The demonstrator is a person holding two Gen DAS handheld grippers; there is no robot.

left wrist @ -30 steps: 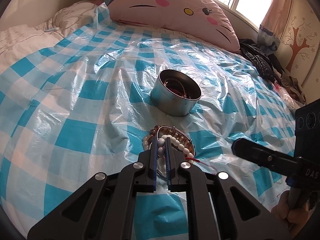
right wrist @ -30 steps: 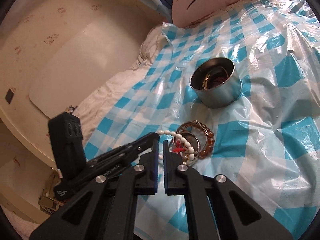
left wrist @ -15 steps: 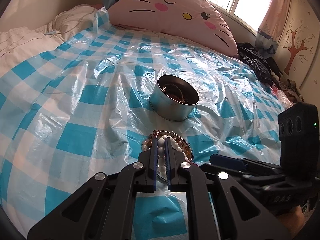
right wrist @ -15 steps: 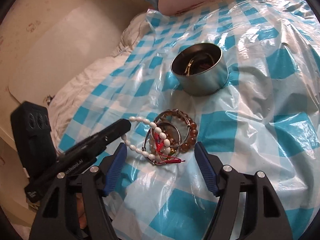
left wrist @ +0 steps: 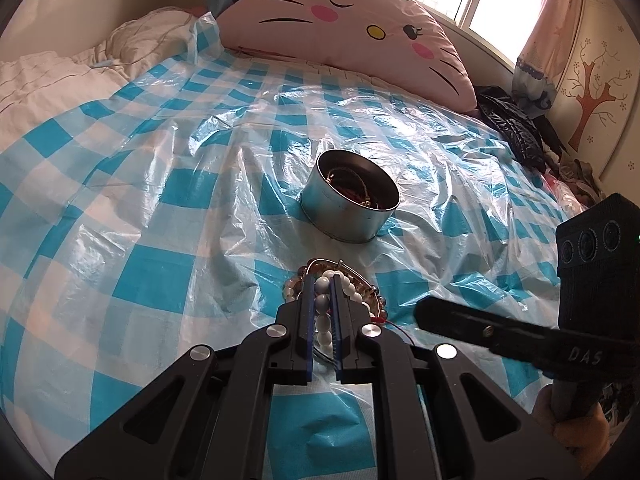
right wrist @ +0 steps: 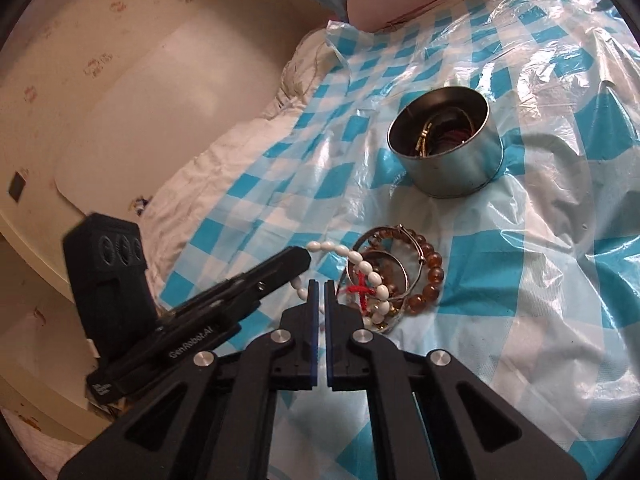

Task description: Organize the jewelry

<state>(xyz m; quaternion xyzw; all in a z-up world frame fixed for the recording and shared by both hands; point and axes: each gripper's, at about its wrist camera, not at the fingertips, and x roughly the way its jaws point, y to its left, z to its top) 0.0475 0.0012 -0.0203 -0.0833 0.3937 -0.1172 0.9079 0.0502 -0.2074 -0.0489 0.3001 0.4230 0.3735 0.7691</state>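
A pile of jewelry lies on the blue-checked plastic sheet [left wrist: 152, 272]: a white bead bracelet [right wrist: 370, 274], an amber bead bracelet [right wrist: 430, 274], silver bangles [right wrist: 382, 258] and a red cord [right wrist: 360, 292]. My left gripper [left wrist: 323, 284] is shut on the white bead bracelet [left wrist: 322, 304]. My right gripper [right wrist: 321, 290] is shut and empty, just left of the pile. A round metal tin [left wrist: 349, 206] with some jewelry inside stands beyond the pile; it also shows in the right wrist view [right wrist: 448, 142].
A pink cat-face pillow [left wrist: 348, 28] lies at the head of the bed. A white quilt [left wrist: 48, 80] bunches at the left. Dark clothes [left wrist: 516, 128] sit at the right edge. A beige headboard wall [right wrist: 120, 80] shows in the right wrist view.
My right gripper opened wide over the pile half a second ago and is now shut again, empty. My left gripper stays shut on the white beads.
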